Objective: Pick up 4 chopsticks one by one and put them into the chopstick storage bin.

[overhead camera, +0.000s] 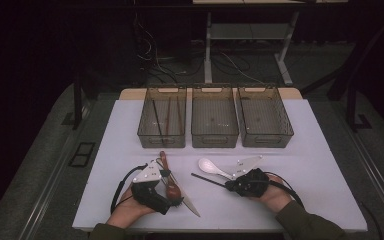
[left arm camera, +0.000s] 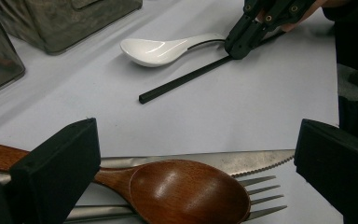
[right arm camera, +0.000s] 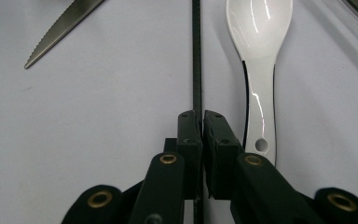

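Note:
My right gripper (overhead camera: 228, 186) (right arm camera: 202, 116) lies low on the white table and is shut on a thin black chopstick (right arm camera: 196, 56) (overhead camera: 207, 180), which runs straight out ahead of the jaws. A white ceramic spoon (right arm camera: 259, 37) (overhead camera: 211, 166) lies right beside the chopstick, untouched. My left gripper (left arm camera: 196, 140) (overhead camera: 172, 192) stands open, its jaws wide on either side of a wooden spoon (left arm camera: 189, 191) that rests over a serrated knife (left arm camera: 242, 161) and a fork (left arm camera: 261, 196). The left gripper view also shows the right gripper (left arm camera: 237, 49) farther off, closed on the chopstick (left arm camera: 186, 78).
Three translucent bins stand in a row at the back: the left bin (overhead camera: 162, 141) holds a few long sticks, while the middle bin (overhead camera: 214, 142) and the right bin (overhead camera: 267, 141) look bare. The knife tip (right arm camera: 58, 35) lies to the left of the right gripper.

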A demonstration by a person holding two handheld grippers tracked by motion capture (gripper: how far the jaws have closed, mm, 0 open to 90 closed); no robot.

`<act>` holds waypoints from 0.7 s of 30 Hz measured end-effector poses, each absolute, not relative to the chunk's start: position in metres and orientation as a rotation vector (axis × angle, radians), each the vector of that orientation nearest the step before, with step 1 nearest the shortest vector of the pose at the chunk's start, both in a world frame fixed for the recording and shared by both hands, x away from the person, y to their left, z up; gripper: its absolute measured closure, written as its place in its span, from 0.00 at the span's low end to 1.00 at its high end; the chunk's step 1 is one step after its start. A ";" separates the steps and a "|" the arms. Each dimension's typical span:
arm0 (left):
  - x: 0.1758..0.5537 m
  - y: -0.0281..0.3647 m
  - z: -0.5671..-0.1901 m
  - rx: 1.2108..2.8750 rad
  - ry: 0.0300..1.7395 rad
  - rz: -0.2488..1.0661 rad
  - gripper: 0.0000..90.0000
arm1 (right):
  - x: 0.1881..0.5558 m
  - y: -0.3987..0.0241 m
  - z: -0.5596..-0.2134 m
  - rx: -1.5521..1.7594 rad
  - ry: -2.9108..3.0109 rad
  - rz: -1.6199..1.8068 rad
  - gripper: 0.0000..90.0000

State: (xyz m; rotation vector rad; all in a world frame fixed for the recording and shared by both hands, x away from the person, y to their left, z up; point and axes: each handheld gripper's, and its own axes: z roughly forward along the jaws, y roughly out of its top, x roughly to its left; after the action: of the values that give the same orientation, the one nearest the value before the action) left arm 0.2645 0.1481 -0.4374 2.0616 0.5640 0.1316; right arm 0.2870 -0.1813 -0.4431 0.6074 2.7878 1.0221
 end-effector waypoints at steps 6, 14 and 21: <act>0.265 0.148 -0.438 2.062 0.564 0.129 0.00 | 0.290 -0.183 -0.443 0.625 2.798 1.040 0.95; 0.265 0.148 -0.438 2.059 0.564 0.131 0.00 | 0.291 -0.187 -0.438 0.636 2.813 1.085 0.95; 0.265 0.148 -0.438 2.060 0.566 0.131 0.00 | 0.290 -0.191 -0.430 0.634 2.805 1.119 0.95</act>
State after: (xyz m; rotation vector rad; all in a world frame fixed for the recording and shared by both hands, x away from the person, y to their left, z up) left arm 0.2647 0.1481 -0.4377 2.0598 0.5661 0.1313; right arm 0.2899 -0.1911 -0.4300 0.6339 2.8048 1.1194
